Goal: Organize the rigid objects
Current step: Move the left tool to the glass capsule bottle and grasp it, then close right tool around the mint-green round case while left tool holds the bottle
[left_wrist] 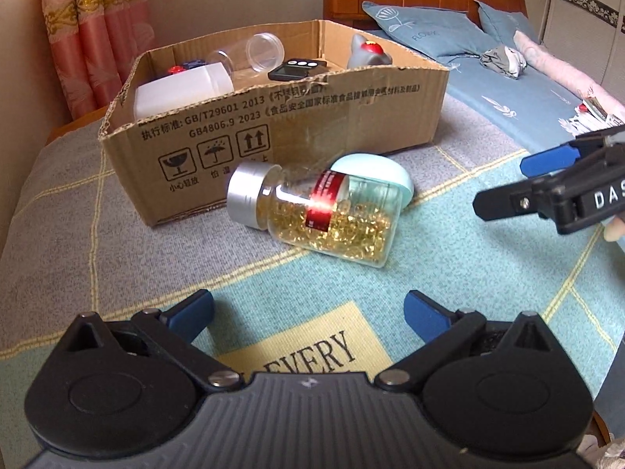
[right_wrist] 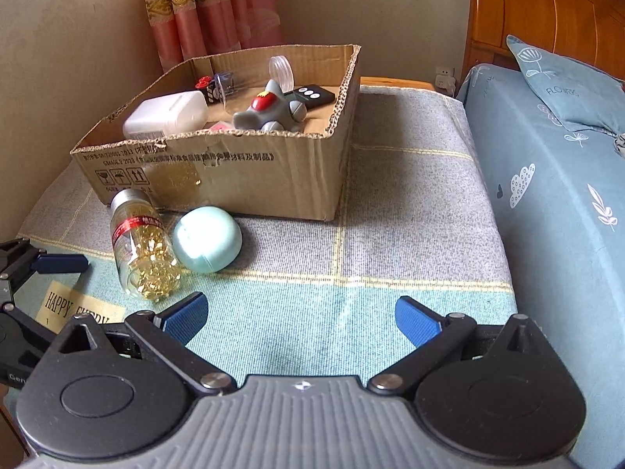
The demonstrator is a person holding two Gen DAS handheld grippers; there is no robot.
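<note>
A clear bottle full of little yellow pills is lying on its side on a checked blanket, which is covering a low surface beside a bed. The bottle is wearing a silver cap and a red label. The cap is pointing toward a cardboard box, just beside its front wall. A round, pale green case is sitting behind the bottle and seems to be touching it, also close to the box.

Inside the box, a white plastic container is lying near the left side. A gray toy plane with a red top is resting in the middle. A black remote with three white buttons is lying by the right wall. A clear jar is lying on its side near the back. A small toy car is sitting in the back corner.

The left gripper is hanging low over the blanket, in front of the bottle. Its jaws are standing wide apart and are holding nothing. The right gripper is hanging over the blue and green part of the blanket, to the right of the bottle. Its jaws are also spread wide apart with nothing between them.
</note>
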